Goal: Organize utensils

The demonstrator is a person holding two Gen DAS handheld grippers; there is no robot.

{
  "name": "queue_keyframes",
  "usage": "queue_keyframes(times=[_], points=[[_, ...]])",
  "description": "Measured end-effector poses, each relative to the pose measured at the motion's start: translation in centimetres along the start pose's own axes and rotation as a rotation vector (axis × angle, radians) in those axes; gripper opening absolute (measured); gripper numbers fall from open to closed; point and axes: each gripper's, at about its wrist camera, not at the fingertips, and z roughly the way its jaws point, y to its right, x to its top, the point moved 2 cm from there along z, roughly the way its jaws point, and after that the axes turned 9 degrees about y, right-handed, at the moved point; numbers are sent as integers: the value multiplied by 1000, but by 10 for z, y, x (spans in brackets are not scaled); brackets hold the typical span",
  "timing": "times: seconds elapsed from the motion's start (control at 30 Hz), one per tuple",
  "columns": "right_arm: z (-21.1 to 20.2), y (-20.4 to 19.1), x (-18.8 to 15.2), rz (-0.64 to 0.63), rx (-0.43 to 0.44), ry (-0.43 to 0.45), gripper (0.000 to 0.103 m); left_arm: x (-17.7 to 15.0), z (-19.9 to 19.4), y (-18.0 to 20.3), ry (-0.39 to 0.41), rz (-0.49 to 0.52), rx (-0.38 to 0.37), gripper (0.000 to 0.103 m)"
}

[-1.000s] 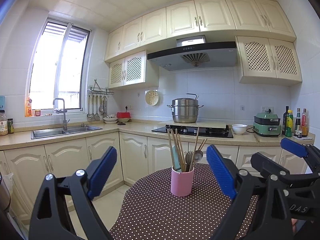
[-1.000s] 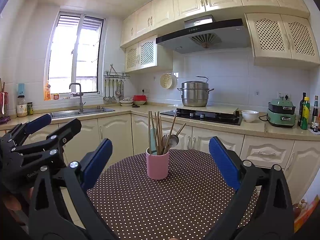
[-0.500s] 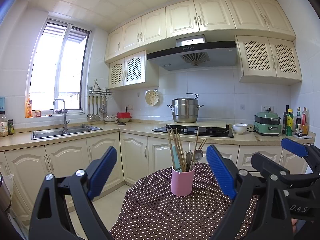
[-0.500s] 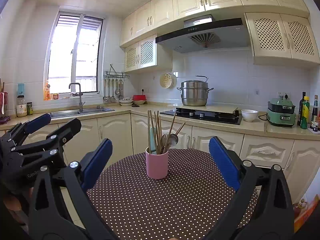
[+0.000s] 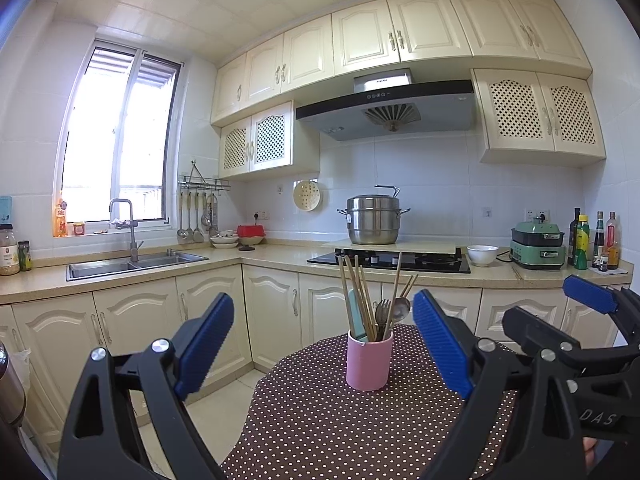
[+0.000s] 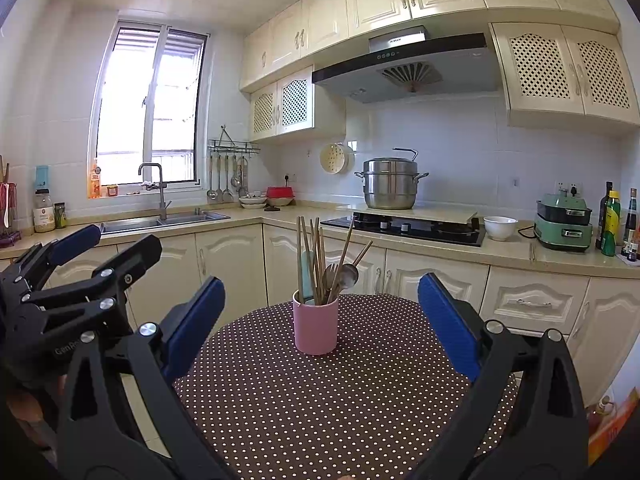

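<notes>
A pink cup stands upright on the round table with the brown dotted cloth. It holds wooden chopsticks, a metal fork and a metal spoon. My left gripper is open and empty, held back from the cup. My right gripper is open and empty too, at about the same distance. Each gripper shows at the edge of the other's view.
Cream cabinets and a counter run behind the table. On the counter are a sink, a black hob with a steel pot, a white bowl, a green cooker and bottles. Tiled floor lies left of the table.
</notes>
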Motion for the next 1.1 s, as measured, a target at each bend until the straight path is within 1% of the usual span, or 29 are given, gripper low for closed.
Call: queue_keyframes(times=[0.27,1.1], points=[[0,-3,0,-5,4,-3,95,0,-1,-5,-1,-3,3,89],[0,0,-3,3,0,-11,95,-1,0,-1,-9,0,-2,89]])
